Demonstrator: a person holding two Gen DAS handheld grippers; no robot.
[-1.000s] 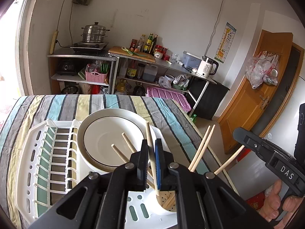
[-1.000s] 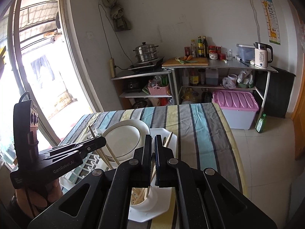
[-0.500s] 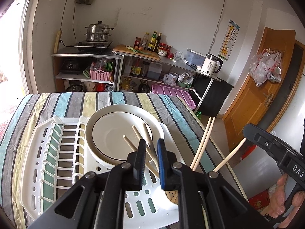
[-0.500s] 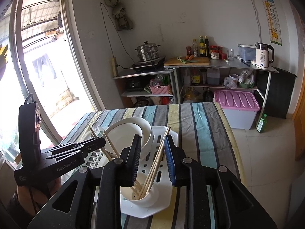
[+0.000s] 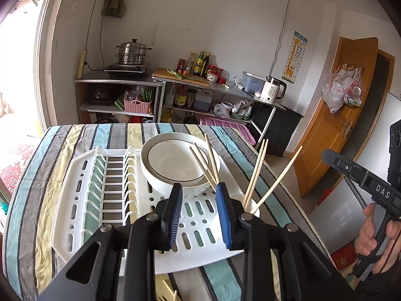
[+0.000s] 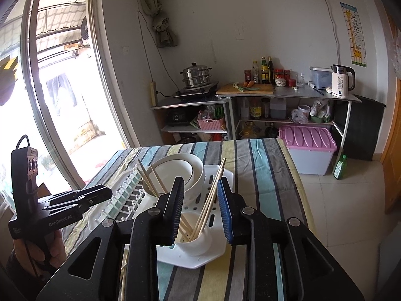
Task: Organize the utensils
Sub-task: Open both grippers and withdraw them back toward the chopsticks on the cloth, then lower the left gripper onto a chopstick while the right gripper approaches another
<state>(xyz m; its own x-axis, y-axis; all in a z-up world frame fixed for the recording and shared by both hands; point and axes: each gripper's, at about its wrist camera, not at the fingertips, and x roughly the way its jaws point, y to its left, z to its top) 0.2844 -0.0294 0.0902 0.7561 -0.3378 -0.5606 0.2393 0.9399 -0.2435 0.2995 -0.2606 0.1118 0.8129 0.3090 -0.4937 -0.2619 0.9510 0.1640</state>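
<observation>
Several wooden chopsticks [image 5: 255, 173] stand in a white holder cup [image 6: 194, 240] at the near right corner of a white dish rack [image 5: 82, 198]; they also show in the right wrist view [image 6: 210, 195]. My left gripper [image 5: 199, 213] is open and empty above the rack, just left of the cup. My right gripper [image 6: 200, 207] is open and empty, its jaws spread either side of the cup with chopsticks between them. More chopsticks [image 5: 170, 293] lie on the table below my left gripper.
White bowls [image 5: 175, 163] sit stacked in the rack beside the cup. The table has a striped cloth [image 6: 263, 165]; its right edge is near the cup. Shelves with a steamer pot [image 5: 131, 52], bottles and a kettle [image 5: 272, 91] line the far wall.
Both grippers opened from shut and let go of chopsticks, which now stand in the cup. Both grippers pulled back and up from the rack.
</observation>
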